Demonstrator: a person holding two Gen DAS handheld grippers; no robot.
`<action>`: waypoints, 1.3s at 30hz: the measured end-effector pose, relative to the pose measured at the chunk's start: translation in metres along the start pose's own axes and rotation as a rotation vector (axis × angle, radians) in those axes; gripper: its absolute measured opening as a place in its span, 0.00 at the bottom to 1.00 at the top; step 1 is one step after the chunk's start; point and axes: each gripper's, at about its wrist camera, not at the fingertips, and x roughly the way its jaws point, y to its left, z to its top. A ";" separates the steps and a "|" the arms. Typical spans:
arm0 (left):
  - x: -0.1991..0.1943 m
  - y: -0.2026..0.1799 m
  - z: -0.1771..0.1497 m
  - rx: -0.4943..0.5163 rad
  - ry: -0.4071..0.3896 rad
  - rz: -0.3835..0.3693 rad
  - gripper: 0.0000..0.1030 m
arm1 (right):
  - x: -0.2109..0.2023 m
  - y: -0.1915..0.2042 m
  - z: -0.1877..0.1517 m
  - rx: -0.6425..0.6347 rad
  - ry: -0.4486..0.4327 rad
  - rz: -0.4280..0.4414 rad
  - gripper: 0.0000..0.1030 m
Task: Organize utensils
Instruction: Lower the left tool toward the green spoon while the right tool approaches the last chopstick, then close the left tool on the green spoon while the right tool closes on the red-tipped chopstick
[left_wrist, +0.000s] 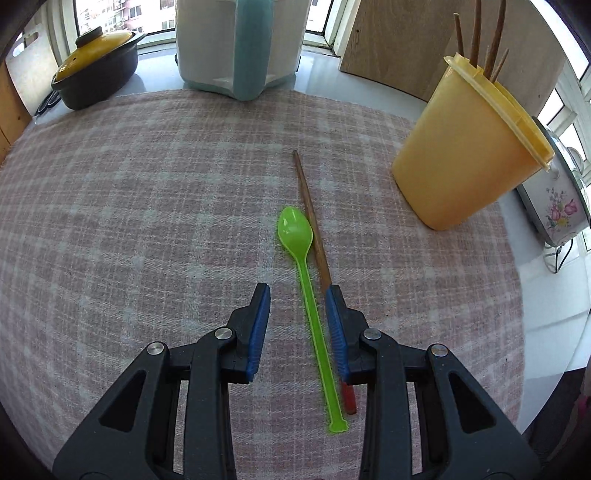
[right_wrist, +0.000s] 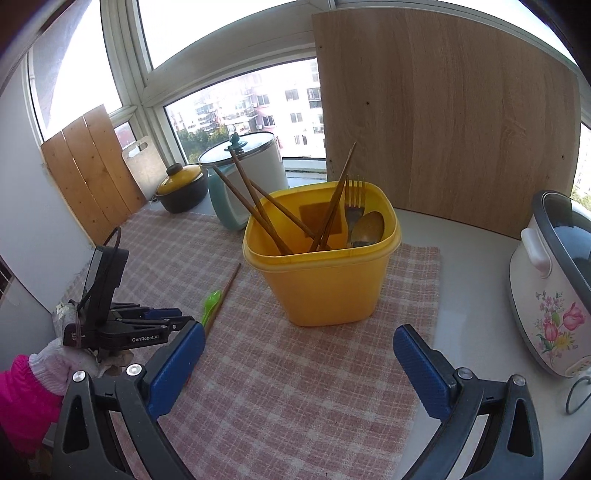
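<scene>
A green plastic spoon lies on the checked cloth, bowl pointing away. Its handle runs between the fingers of my left gripper, close to the right finger and untouched by either pad; the gripper is open. A brown chopstick lies beside the spoon and passes under the right finger. To the right stands the yellow container. In the right wrist view the yellow container holds several chopsticks, a fork and a spoon. My right gripper hangs wide open before it, holding nothing.
A dark pot with a yellow lid and a white-and-teal cooker stand behind the cloth. A wooden board leans at the back. A floral rice cooker sits right of the cloth. A gloved hand holds the left gripper.
</scene>
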 end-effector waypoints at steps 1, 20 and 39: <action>0.004 -0.001 0.000 0.008 0.007 0.004 0.30 | 0.000 0.001 -0.002 0.002 0.003 -0.003 1.00; 0.029 -0.004 0.003 0.107 0.007 0.065 0.17 | 0.012 0.021 -0.009 0.041 0.060 -0.006 0.96; 0.011 0.063 -0.013 -0.035 -0.013 0.021 0.05 | 0.111 0.107 -0.015 -0.108 0.270 0.080 0.65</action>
